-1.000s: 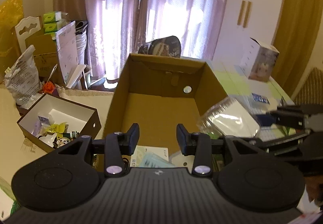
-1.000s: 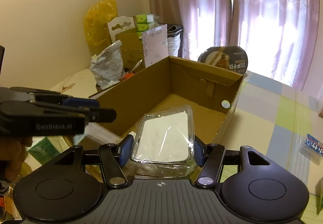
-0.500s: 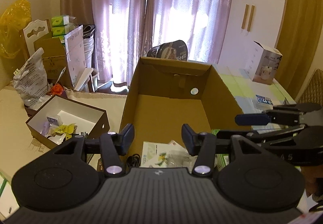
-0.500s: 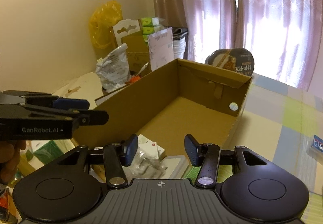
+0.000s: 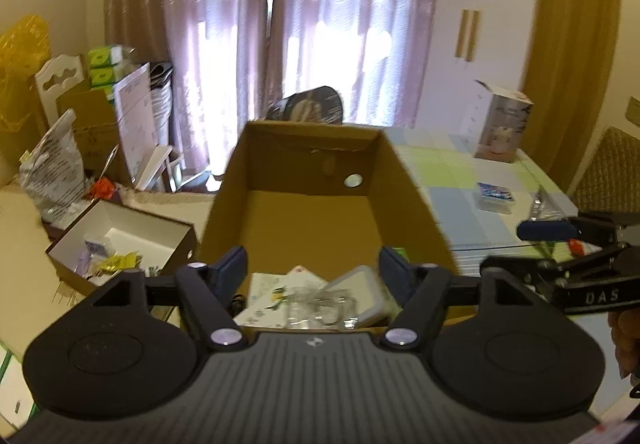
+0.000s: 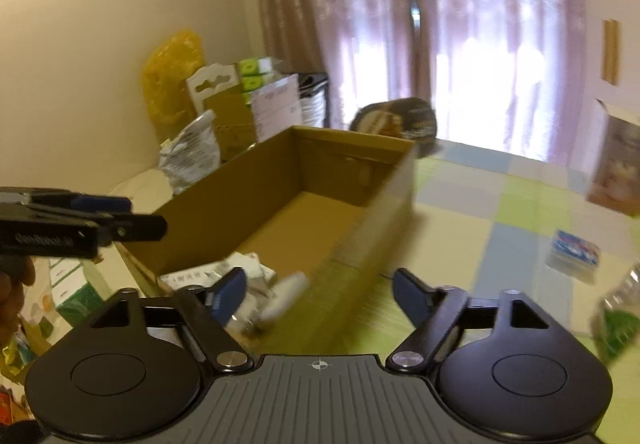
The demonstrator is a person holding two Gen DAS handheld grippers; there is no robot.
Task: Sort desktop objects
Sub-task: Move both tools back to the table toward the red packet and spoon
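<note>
The clear plastic-wrapped white pack (image 5: 362, 290) has left the right gripper (image 6: 320, 290) and now lies at the near end of the open brown cardboard box (image 5: 320, 212), touching loose leaflets. Both the right gripper and the left gripper (image 5: 312, 270) gape wide with nothing between their fingers, above the checked bench (image 6: 500, 220).

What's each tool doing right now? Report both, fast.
Left tool: open, holding nothing, over the near end of the cardboard box.
Right tool: open, holding nothing, above the box's right wall.
</note>
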